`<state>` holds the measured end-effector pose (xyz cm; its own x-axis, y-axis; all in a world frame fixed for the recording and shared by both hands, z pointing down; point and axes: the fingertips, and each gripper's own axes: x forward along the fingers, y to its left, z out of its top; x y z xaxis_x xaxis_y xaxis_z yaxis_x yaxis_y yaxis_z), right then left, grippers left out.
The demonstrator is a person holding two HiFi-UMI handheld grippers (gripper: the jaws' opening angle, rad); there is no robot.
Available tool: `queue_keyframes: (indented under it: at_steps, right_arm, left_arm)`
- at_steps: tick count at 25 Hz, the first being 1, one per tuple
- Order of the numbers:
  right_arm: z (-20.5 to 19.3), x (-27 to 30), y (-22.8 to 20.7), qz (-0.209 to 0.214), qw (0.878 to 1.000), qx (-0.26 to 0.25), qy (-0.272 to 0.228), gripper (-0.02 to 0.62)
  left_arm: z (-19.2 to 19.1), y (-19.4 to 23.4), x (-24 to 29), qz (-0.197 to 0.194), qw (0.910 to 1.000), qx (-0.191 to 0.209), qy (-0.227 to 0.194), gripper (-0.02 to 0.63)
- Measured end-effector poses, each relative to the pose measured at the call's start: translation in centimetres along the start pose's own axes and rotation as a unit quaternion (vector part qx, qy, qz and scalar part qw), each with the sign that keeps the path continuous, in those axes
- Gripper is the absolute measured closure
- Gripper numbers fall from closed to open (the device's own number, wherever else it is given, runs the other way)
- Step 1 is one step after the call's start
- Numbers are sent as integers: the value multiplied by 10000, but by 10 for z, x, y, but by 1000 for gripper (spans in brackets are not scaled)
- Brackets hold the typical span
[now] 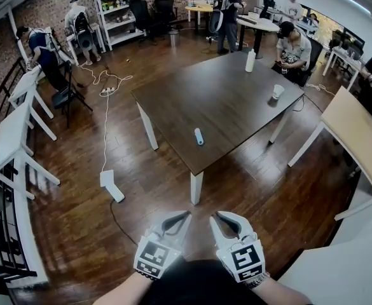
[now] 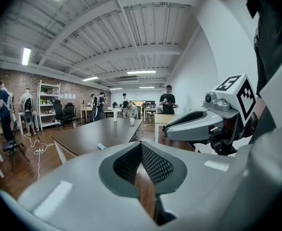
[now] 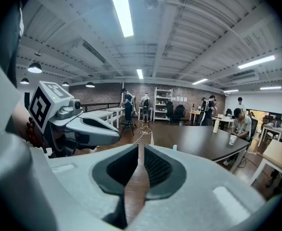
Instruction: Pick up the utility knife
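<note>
The utility knife (image 1: 199,136), a small light-blue handle, lies on the dark brown table (image 1: 224,100) near its front edge. It shows small and far off in the left gripper view (image 2: 101,147) and the right gripper view (image 3: 174,148). Both grippers hover side by side over the wooden floor, well short of the table, pointing toward it. My left gripper (image 1: 187,214) has its jaws together with nothing between them (image 2: 141,144). My right gripper (image 1: 215,215) is likewise shut and empty (image 3: 141,146).
A white cup (image 1: 278,91) and a white bottle (image 1: 250,60) stand at the table's far side, where a person sits. A white floor stand (image 1: 112,185) and a cable (image 1: 107,91) lie left of the table. White tables (image 1: 7,138) line the left; a light wooden table (image 1: 357,132) stands right.
</note>
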<state>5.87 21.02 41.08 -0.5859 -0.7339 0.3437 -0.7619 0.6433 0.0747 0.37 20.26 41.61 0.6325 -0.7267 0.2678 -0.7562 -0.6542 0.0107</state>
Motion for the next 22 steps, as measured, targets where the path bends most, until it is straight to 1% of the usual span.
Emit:
queue_keyframes:
  at_steps: [7,11,17,22]
  right_arm:
    - [34,82,1,-221,9996,-117,147,569]
    - [50,123,3,-336,9992,-93,197,566]
    - [63,164,-5,-545,9981,-13,284,555]
    - [66,188,-26,-669,9971,70,347,543]
  left_arm:
    - [9,82,12,-279,9995,-42,-129,589]
    - [15,120,14,-427,9990,-13,-162,589]
    - [25,158,17,-604,9980,71,-159,589]
    - [24,178,28,-643,9979,41,-84,589]
